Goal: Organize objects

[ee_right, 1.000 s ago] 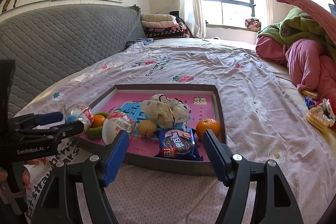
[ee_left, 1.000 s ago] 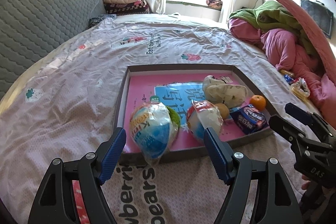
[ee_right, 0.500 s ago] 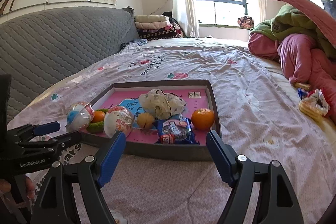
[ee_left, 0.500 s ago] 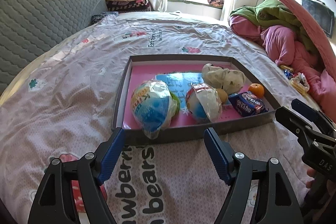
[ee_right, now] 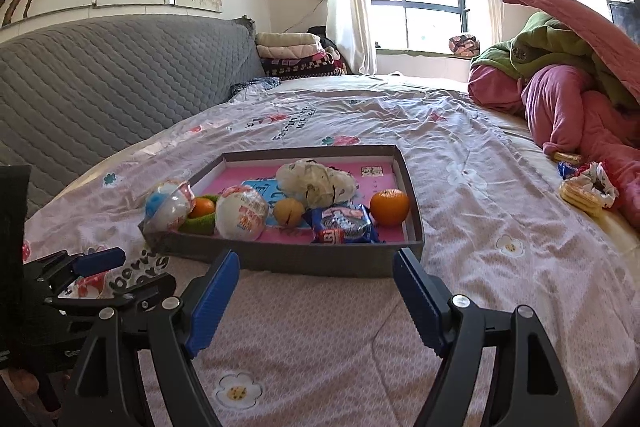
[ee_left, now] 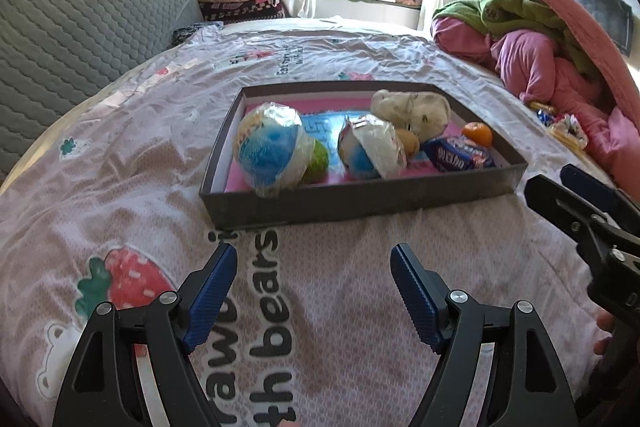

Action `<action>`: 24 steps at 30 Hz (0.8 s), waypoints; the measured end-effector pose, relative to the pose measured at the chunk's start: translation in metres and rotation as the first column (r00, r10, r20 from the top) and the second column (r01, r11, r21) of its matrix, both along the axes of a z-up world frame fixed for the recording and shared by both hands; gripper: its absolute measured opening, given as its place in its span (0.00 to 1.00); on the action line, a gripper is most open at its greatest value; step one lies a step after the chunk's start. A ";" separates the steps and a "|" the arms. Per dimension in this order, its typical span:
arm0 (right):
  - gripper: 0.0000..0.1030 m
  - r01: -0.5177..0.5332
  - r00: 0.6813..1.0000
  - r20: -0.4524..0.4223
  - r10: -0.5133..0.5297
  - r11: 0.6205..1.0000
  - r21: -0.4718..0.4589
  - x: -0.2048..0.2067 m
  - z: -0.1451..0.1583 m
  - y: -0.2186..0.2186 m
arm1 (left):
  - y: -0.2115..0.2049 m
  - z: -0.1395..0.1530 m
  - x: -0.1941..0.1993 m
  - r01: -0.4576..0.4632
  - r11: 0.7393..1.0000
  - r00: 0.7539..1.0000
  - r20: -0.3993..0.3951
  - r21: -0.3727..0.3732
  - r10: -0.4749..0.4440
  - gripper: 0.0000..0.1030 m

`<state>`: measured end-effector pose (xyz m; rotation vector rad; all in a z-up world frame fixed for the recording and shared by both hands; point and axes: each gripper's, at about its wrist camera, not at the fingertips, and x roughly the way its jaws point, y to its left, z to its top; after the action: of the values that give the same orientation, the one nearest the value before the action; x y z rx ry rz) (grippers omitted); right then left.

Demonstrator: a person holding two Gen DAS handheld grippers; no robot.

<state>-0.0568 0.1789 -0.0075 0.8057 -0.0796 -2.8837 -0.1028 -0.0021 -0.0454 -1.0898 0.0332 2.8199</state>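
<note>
A tray (ee_right: 414, 227) lies on the bed (ee_right: 480, 287), holding two wrapped balls, fruit and a biscuit packet (ee_right: 346, 225). Piled blankets (ee_right: 568, 99) sit to its right, the headboard (ee_right: 100, 83) to its left.

A matt grey cardboard tray (ee_right: 288, 259) with a smooth pink paper lining sits on a soft, creased cotton-like bedsheet (ee_right: 460, 227) printed with strawberries. Inside, two round toys (ee_left: 272, 151) are sealed in crinkled, glossy clear plastic film; a cookie packet (ee_right: 346, 225) near the tray's front edge gleams in shiny foil wrap. An orange (ee_right: 389, 206) at the front right corner shows dimpled, waxy peel. The headboard (ee_right: 100, 83) wears matt grey quilted cloth. Both grippers' fingers (ee_right: 210, 299) carry ribbed blue plastic pads on matt black plastic arms with bright metal screws.
</note>
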 end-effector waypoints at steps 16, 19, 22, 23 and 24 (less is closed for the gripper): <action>0.76 0.009 0.997 0.083 -0.007 1.000 -0.024 0.017 -0.027 -0.010 | -0.009 -0.014 0.012 -0.042 0.999 0.998 0.046 0.025 0.041 0.78; 0.76 0.002 0.996 0.088 0.000 1.000 -0.015 0.019 -0.029 -0.014 | -0.007 -0.017 0.015 -0.036 0.999 0.998 0.055 0.028 0.035 0.78; 0.76 -0.011 0.997 0.081 0.011 1.000 0.002 0.022 -0.030 -0.020 | -0.005 -0.019 0.019 -0.032 0.999 0.998 0.059 0.033 0.030 0.78; 0.76 -0.014 0.997 0.080 0.014 1.000 0.004 0.023 -0.030 -0.021 | -0.005 -0.019 0.020 -0.032 0.999 0.998 0.062 0.039 0.029 0.78; 0.76 -0.015 0.997 0.080 0.014 1.000 0.006 0.023 -0.030 -0.022 | -0.005 -0.019 0.021 -0.031 0.999 0.998 0.063 0.045 0.028 0.78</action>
<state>-0.0333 0.1572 -0.0378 0.9187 -0.0727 -2.8392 -0.0818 -0.0075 -0.0646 -1.1771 -0.0534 2.7958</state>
